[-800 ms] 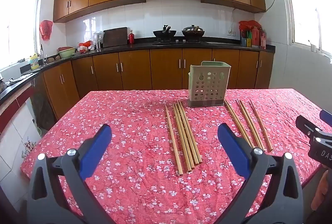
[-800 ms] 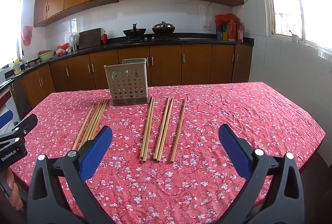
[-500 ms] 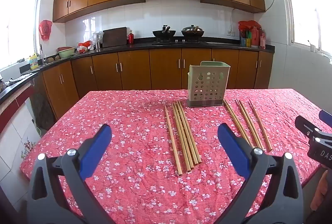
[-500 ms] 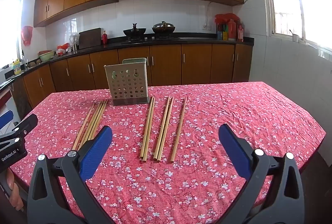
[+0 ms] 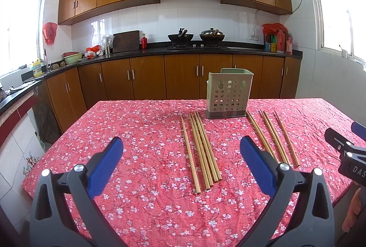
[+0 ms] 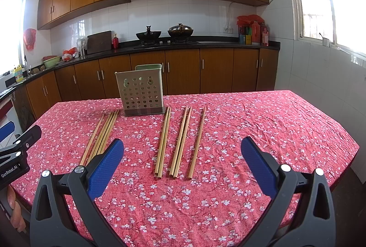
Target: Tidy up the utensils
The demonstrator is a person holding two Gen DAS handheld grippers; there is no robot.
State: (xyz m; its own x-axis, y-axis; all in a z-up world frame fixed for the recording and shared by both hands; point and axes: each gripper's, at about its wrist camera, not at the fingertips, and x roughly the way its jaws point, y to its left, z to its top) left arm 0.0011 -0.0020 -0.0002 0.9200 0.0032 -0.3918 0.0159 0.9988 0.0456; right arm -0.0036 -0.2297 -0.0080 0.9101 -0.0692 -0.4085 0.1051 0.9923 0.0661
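Chopsticks lie on a table draped in a red floral tablecloth point(image 6: 274, 123), near a perforated green utensil holder point(image 6: 139, 91) standing at its far side. One group of four chopsticks point(image 5: 201, 148) lies left of the holder; five more chopsticks point(image 6: 180, 142) lie right of it. Left gripper point(image 5: 181, 151) and right gripper point(image 6: 182, 151) hover over the near edge, jaws spread wide, empty.

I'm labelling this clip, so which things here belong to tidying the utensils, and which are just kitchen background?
Part of the job:
chopsticks, lying loose on the tablecloth
perforated utensil holder, standing upright
left gripper and right gripper, jaws open, empty

Just lying about:
woks on the stove
cutting board
red bottle
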